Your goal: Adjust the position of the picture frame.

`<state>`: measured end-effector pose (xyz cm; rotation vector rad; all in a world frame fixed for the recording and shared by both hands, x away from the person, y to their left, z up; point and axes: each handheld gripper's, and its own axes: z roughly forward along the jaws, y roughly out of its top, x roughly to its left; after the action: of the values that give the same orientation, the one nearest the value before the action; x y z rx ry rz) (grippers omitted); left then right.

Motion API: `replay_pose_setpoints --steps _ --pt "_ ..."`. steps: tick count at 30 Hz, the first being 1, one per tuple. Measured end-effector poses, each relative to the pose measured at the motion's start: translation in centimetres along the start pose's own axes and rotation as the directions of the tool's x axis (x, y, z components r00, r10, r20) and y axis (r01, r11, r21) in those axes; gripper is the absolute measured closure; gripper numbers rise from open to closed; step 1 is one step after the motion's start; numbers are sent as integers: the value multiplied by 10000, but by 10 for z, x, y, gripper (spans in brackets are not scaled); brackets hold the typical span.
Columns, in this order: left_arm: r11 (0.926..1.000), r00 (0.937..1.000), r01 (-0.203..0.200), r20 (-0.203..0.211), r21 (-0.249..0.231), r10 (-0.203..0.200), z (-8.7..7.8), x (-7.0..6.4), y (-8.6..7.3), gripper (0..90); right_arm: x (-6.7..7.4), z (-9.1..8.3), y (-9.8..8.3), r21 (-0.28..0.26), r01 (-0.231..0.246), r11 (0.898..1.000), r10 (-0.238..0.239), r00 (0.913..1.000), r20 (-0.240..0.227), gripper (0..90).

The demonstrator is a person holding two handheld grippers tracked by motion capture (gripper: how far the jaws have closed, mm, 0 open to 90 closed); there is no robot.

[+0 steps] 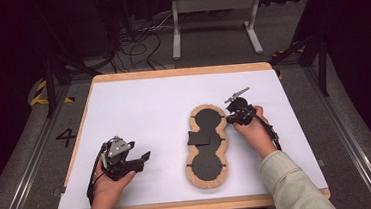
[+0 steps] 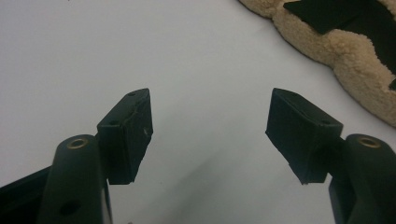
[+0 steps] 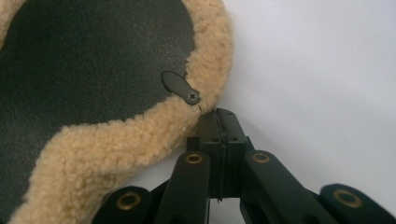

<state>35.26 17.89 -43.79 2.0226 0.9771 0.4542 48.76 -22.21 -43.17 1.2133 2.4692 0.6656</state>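
Fleece-edged pad [image 1: 205,148], black panels inside: lies flat on white bench [image 1: 139,113], right of centre. Right tongs [image 1: 230,117]: jaws pressed together, empty, tips at pad's 1 o'clock edge beside small black tab [image 3: 180,87]. Left tongs [image 1: 140,158]: jaws wide, empty, at pad's 9 o'clock, well apart.

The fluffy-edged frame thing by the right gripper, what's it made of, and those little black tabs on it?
The frame looks covered in tan sherpa-like fleece: a curly, nubby pile along its border. Its black panels look like matte board or leatherette with a fine pebbled grain; which one is unclear. The turn tab seems thin dark metal or plastic, smooth, pinned by a cross-head screw.
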Motion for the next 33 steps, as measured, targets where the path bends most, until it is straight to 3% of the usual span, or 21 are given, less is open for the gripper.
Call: replay_pose_setpoints --steps 5,7,10,12,14,16,17,20,23,25,26,29,33 --pt "10000 9999 -56 129 79 55 -1 0 -2 359 8 8 10 -175 2 9998 -2 10000 11 900" --pt "9999 9991 -38 429 142 32 0 -1 -2 375 8 8 10 -172 -43 9998 44 10000 46 900" --pt "9995 9959 -149 893 262 125 3 -4 -1 521 6 3 5 -385 -340 9987 346 9993 159 900" --pt "9990 9931 -247 1155 382 201 6 -8 0 613 4 -3 0 -590 -587 9965 587 9983 -18 889" --pt "9980 9860 -215 1663 601 113 10 -15 3 729 2 -10 -9 -791 -934 9925 917 9955 -245 889" --pt "9964 9810 -356 1929 769 202 14 -23 6 817 4 -22 -20 -1298 -993 9866 974 9950 -209 898" --pt "9964 9810 -356 1929 769 202 14 -23 6 840 4 -22 -20 -1298 -993 9866 974 9950 -209 898" --pt "9931 9695 -558 2433 1033 291 21 -35 10 876 9 -43 -35 -1732 -949 9803 931 9955 -187 897" --pt "9902 9673 -745 2501 1182 429 26 -42 11 880 12 -55 -42 -2149 -870 9728 830 9962 -274 895" --pt "9862 9634 -960 2616 1347 581 31 -49 12 885 13 -64 -45 -2068 -558 9768 495 9981 -353 882" --pt "9858 9619 -953 2676 1386 554 32 -52 13 890 14 -69 -46 -2202 -517 9741 442 9983 -388 882" --pt "9804 9505 -1266 3012 1511 763 38 -60 15 900 15 -82 -52 -2411 -525 9691 443 9982 -395 886" --pt "9701 9416 -1598 3231 1824 944 48 -69 17 900 11 -88 -57 -2468 -640 9670 559 9977 -395 888"
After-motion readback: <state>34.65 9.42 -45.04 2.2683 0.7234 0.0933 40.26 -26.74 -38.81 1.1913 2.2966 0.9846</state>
